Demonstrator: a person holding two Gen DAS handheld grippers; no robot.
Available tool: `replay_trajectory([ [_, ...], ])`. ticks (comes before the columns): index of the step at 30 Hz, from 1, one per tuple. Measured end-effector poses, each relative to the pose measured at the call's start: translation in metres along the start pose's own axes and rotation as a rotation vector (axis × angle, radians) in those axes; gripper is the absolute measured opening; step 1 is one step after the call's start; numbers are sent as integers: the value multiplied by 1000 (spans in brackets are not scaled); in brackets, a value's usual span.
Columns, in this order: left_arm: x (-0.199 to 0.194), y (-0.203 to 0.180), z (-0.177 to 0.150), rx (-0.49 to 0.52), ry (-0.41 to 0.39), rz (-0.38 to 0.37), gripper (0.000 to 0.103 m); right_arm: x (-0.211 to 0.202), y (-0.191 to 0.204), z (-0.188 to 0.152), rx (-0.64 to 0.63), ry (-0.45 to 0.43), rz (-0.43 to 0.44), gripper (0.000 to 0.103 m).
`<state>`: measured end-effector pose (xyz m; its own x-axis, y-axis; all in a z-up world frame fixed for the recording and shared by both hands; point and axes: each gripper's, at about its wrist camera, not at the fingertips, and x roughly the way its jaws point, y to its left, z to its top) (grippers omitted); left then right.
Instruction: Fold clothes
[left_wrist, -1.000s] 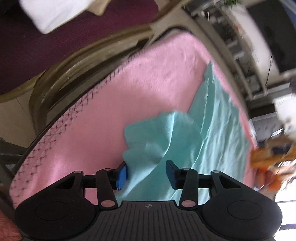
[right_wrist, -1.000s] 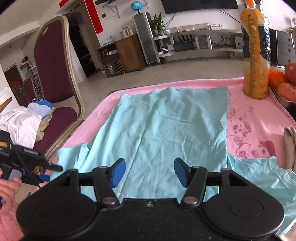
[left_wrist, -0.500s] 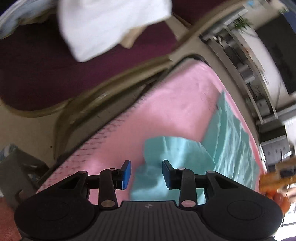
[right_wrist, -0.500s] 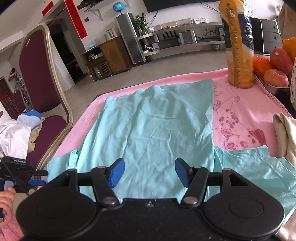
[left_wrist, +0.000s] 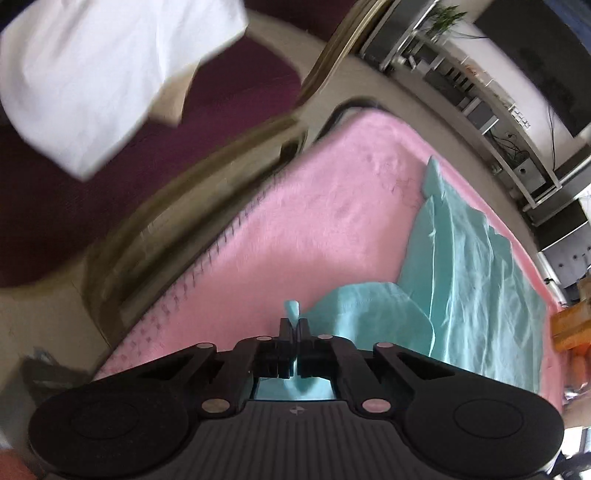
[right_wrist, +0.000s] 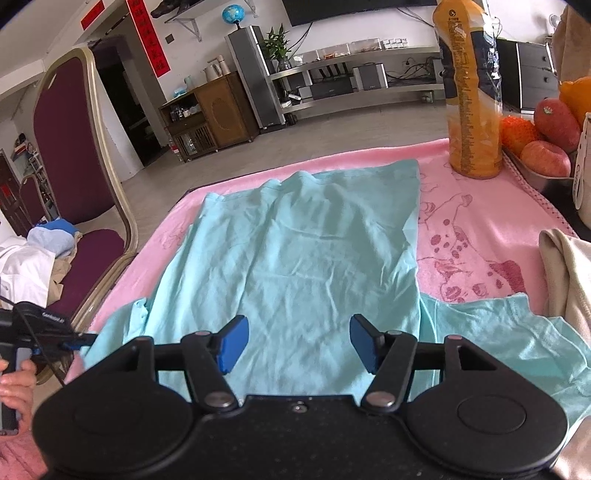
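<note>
A light turquoise T-shirt (right_wrist: 295, 258) lies spread flat on the pink blanket (right_wrist: 491, 229) that covers the table. Its left sleeve (left_wrist: 373, 317) is bunched near the table's left edge. My left gripper (left_wrist: 294, 325) is shut on the edge of that sleeve, and a tuft of cloth sticks out past the closed fingers. It also shows at the left edge of the right wrist view, where the left gripper (right_wrist: 79, 338) meets the sleeve (right_wrist: 118, 328). My right gripper (right_wrist: 295, 343) hovers open over the shirt's near part with nothing between its pads. The right sleeve (right_wrist: 509, 336) lies flat.
A maroon chair (right_wrist: 74, 155) with white clothes (left_wrist: 103, 77) on its seat stands left of the table. An orange drink bottle (right_wrist: 472, 96) and a fruit tray (right_wrist: 546, 177) stand at the far right. A beige garment (right_wrist: 569, 280) lies at the right edge.
My left gripper went from open around the sleeve's edge to shut on it, and it rolled and shifted toward the table's left edge. The right gripper stayed open, almost in place.
</note>
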<state>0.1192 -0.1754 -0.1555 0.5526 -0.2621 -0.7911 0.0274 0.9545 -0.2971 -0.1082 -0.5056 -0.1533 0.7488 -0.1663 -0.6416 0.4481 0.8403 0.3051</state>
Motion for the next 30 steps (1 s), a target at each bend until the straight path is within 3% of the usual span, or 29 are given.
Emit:
replay_trajectory([
  [2,-19,-3,-4,40,-95,81,0,0,-1,0,2,-5,-9,59],
  [4,-26,-1,-9,55,-128,165,0,0,-2,0,7,-2,-17,59],
  [9,3,5,-15,89,-24,305,1,9,-3,-3,1,40,-40,59],
  [16,-9,-10,-26,211,-94,408,3,8,-16,-2,54,50,-71,60],
  [22,-46,-12,-37,258,-143,314,17,-8,-30,7,100,50,-58,61],
  [24,-52,-14,-41,269,-152,219,16,-21,-31,11,103,38,-56,61],
  [28,-53,-26,-53,352,-43,-78,17,-48,-41,17,149,18,-28,61],
  [30,-41,-32,-59,398,33,-109,18,-56,-51,15,211,17,6,61],
])
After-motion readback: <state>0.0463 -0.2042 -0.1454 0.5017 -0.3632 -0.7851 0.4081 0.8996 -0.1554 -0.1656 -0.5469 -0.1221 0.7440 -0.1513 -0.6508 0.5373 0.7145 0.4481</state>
